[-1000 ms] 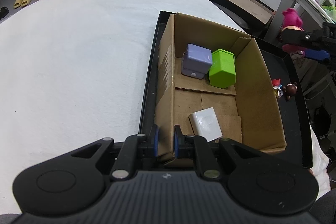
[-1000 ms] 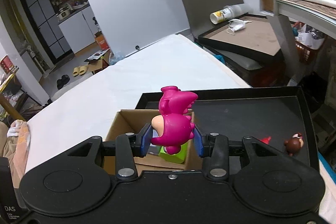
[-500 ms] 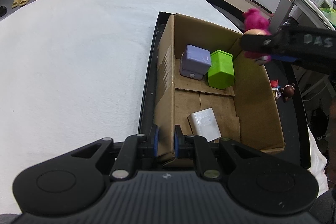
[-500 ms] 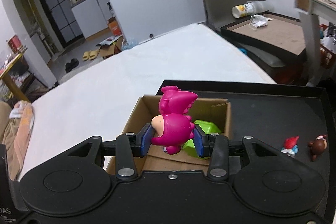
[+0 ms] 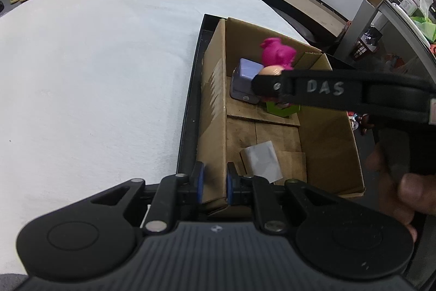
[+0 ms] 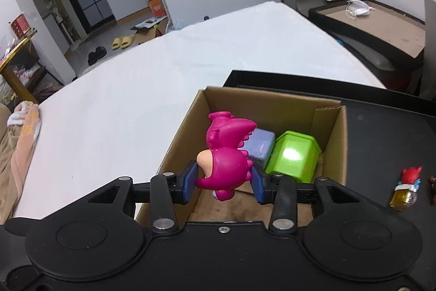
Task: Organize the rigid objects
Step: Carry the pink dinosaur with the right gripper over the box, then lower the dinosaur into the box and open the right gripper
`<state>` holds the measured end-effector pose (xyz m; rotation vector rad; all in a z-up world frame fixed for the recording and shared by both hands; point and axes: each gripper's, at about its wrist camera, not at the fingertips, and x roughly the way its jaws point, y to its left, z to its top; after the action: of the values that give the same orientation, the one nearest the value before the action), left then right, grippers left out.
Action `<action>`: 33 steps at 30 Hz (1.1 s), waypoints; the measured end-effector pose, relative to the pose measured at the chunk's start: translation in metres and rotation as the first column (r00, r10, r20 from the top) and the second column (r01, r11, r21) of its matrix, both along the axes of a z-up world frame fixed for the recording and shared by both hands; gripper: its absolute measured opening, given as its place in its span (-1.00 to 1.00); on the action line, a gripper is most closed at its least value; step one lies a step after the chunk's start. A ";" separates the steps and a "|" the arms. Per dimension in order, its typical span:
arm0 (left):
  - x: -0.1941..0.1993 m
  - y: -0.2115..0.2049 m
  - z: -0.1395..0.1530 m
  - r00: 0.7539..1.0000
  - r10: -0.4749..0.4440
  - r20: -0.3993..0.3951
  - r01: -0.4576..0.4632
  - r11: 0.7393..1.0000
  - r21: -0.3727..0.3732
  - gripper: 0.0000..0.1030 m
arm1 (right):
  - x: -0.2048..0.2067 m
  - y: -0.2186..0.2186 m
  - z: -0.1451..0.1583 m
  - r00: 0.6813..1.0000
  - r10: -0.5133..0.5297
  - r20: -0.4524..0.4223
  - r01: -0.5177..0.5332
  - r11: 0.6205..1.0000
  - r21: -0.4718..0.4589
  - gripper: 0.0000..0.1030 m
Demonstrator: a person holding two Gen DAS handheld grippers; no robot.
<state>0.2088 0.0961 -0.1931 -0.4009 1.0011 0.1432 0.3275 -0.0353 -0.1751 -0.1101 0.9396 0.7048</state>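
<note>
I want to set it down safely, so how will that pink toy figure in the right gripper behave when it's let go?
The pink toy looks like stiff, glossy plastic, so probably slippery but sturdy. Its rounded, uneven shape suggests it may topple or roll against the green block inside the cardboard box.

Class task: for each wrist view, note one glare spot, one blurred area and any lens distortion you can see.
Right wrist view: white glare patch on the green box; table edge bows, fisheye. Left wrist view: hand at right edge blurred; white table curves strongly.

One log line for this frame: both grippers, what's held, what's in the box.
left gripper: shut on cardboard box wall | right gripper: shut on pink figurine, over box | inside: purple cube, green cube, white block
</note>
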 end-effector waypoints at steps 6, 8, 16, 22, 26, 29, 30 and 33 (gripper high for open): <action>0.001 0.001 -0.001 1.000 -0.009 0.000 0.009 1.000 -0.004 -0.72 | -0.001 0.008 -0.013 0.999 0.012 -0.041 -0.013 1.000 -0.021 -0.18; 0.003 0.001 -0.001 1.000 -0.009 -0.003 0.009 1.000 -0.002 -0.72 | -0.002 0.007 -0.015 0.998 0.011 -0.063 -0.012 1.000 -0.018 -0.17; 0.005 -0.008 0.001 1.000 0.001 -0.017 -0.001 0.999 0.035 -0.73 | -0.009 -0.007 0.005 0.999 0.023 -0.041 -0.022 1.000 0.022 0.04; 0.006 -0.014 0.003 0.999 0.009 -0.032 -0.006 0.997 0.074 -0.73 | -0.003 -0.019 0.016 0.999 0.014 -0.047 -0.012 0.999 0.042 0.09; 0.007 -0.016 0.005 0.999 0.014 -0.040 -0.010 0.996 0.093 -0.73 | -0.001 -0.029 0.024 0.999 -0.002 -0.040 0.004 0.998 0.058 0.15; 0.008 -0.019 0.006 0.999 0.015 -0.046 -0.010 0.994 0.112 -0.73 | 0.001 -0.039 0.030 1.000 -0.015 -0.027 0.017 0.998 0.065 0.17; 0.008 -0.020 0.007 0.999 0.014 -0.046 -0.009 0.993 0.116 -0.74 | 0.002 -0.042 0.032 0.999 -0.023 -0.023 0.024 0.997 0.070 0.18; 0.009 -0.024 0.007 0.999 0.013 -0.050 -0.007 0.992 0.124 -0.74 | 0.007 -0.052 0.036 0.999 -0.049 -0.016 0.050 0.996 0.080 0.19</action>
<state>0.2180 0.0724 -0.1864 -0.2897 1.0342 0.2244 0.3344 -0.0871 -0.1390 -0.0107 0.9231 0.6971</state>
